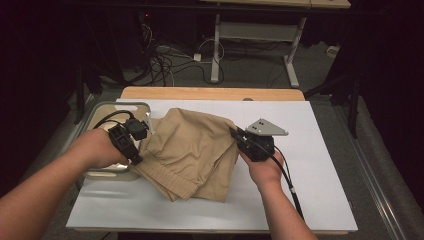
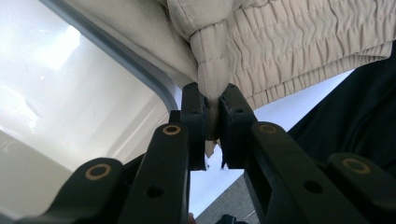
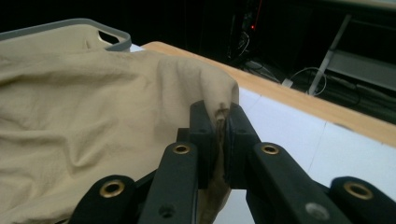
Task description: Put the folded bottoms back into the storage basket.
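Dark surroundings frame a white tabletop (image 1: 320, 170) with a wooden edge along its far side, and cables lie on the floor beyond it.

At the left gripper (image 1: 131, 137), the 2 black jaws are pressed together on a fold of tan fabric; in the left gripper view (image 2: 214, 112) the pinched piece sits right beside the gathered elastic waistband (image 2: 299, 51) of the tan shorts (image 1: 192, 150). At the right gripper (image 1: 240, 136), the jaws are likewise clamped nearly closed on the opposite edge of the garment; the right gripper view (image 3: 219, 116) shows a corner of cloth squeezed between the pads, with the rest of the fabric (image 3: 93, 121) spreading away to the left.

Between the 2 grippers the shorts hang bunched and creased, their lower part resting on the white tabletop, the left side lapping over the rim of a container. No writing, brand or label can be read on the garment, the grippers or the container.

That container is a pale, grey-rimmed plastic bin (image 1: 102, 107) at the table's left edge, with a handle cut-out in its far wall (image 3: 109, 38). What shows of its inside (image 2: 70, 88) looks smooth and white, with part of the shorts draped over its near rim; whether anything else lies deeper inside cannot be told.
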`<state>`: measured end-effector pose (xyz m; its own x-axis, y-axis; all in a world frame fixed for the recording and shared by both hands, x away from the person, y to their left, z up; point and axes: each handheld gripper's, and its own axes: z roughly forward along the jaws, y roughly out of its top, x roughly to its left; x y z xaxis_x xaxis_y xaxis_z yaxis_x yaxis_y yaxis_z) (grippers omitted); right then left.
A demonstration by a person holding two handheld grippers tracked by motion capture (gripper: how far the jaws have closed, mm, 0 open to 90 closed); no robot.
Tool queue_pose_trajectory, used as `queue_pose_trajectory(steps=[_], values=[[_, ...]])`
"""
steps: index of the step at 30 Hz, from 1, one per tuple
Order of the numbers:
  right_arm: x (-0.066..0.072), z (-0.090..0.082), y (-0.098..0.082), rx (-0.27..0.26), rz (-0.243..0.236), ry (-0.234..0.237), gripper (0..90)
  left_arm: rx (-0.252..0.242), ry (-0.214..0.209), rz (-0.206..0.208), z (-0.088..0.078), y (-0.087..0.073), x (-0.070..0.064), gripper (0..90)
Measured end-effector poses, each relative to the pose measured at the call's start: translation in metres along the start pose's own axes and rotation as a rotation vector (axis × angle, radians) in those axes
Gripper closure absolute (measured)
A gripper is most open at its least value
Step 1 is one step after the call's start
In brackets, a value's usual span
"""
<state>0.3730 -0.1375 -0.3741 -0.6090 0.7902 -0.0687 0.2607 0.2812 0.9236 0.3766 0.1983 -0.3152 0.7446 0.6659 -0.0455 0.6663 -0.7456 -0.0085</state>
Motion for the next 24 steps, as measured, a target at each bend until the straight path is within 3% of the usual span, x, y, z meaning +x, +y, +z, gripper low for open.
queue_pose_trajectory(steps=[11,24], values=[[0.009,0.013,0.028,-0.045,-0.008,0.021,85.8,-0.011,0.025,-0.046,-0.018,-0.021,0.018,80.3],[0.038,0.063,0.047,-0.052,-0.045,0.075,85.8,-0.003,0.05,-0.12,-0.015,-0.058,0.048,80.3]])
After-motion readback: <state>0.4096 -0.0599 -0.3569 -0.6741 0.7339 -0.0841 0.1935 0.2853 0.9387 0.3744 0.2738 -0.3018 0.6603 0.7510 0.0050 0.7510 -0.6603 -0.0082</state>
